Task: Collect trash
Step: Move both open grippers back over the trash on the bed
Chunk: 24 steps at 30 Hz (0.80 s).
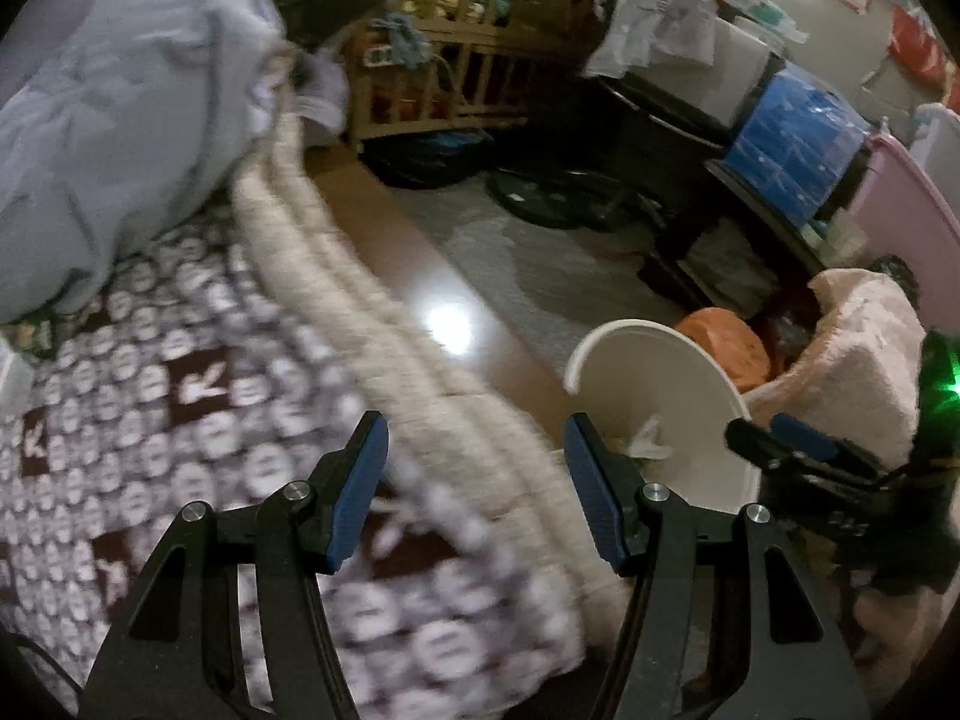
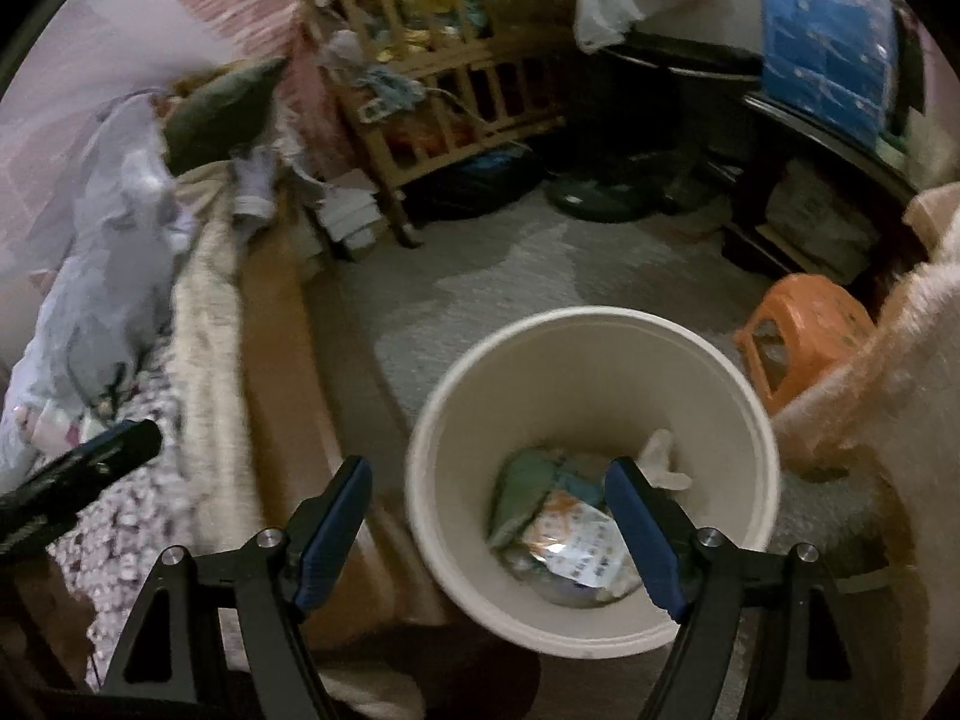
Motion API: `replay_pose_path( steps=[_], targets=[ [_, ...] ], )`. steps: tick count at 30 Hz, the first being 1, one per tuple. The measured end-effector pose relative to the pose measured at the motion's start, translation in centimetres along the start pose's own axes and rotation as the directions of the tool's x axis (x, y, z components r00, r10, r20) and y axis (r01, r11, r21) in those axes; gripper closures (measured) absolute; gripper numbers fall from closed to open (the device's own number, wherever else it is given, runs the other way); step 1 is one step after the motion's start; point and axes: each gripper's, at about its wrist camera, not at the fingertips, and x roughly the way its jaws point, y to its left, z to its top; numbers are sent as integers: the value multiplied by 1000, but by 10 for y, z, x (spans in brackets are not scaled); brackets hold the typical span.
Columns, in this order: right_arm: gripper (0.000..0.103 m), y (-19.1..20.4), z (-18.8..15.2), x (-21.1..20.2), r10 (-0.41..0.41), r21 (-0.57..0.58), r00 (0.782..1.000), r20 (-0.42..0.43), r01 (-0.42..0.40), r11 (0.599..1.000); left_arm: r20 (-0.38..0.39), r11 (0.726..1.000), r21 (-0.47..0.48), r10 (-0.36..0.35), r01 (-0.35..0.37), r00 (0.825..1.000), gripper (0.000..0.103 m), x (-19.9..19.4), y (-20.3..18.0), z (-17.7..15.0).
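Two claws are seen tilted downward, each with its blue pads spread apart and nothing between them. The left claw [image 1: 477, 492] is held over the edge of a bed, above a patterned blanket [image 1: 180, 420] and a cream fringed cover [image 1: 384, 324]. The right claw [image 2: 489, 531] is held over the near side of a white bin [image 2: 600, 360] that stands on the grey carpet [image 2: 510, 264] just beside the bed. Trash is seen lying at the bottom of the bin: a printed wrapper [image 2: 570, 546], a greenish piece [image 2: 522, 498] and a crumpled white tissue [image 2: 660, 462]. In the left wrist view the same bin [image 1: 654, 384] is shown to the right of the left claw, with the right claw [image 1: 780, 438] partly in front of it. An orange stool [image 2: 804, 330] is placed beyond the bin, and a pale fluffy cloth [image 2: 900, 372] is draped at the right. A grey pillow [image 1: 120, 138] is piled on the bed. Farther back a wooden crib [image 2: 444, 96] filled with clutter and a blue box [image 2: 828, 60] on a dark bench are found. Both views are blurred.
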Motion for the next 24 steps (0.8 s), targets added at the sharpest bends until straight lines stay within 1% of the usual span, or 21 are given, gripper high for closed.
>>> replay_pose_path(
  steps=[6,11,14,17,21,24],
  targets=[
    [25,62,2,-1,66,-124,998,8,-65,990,5,994,-70,86,-86,996,43,-15,53,-9],
    [25,117,-3,11,128,-222,992,-24,-130,966,-2,978,-140,159,-157,987,43,-28,104,-19],
    [25,149,-8,19,170,-265,984,-48,-177,948,-19,962,-180,203,-203,979,43,-35,138,-27],
    [25,181,-12,31,206,-305,975,-81,-221,927,-36,942,-230,242,-244,970,43,-42,175,-34],
    [25,221,-17,46,236,-350,964,-123,-265,899,-52,903,-321,284,-285,957,43,-52,230,-37],
    [25,247,-20,58,250,-379,956,-152,-289,879,-55,870,-389,308,-304,950,43,-55,270,-30]
  ],
)
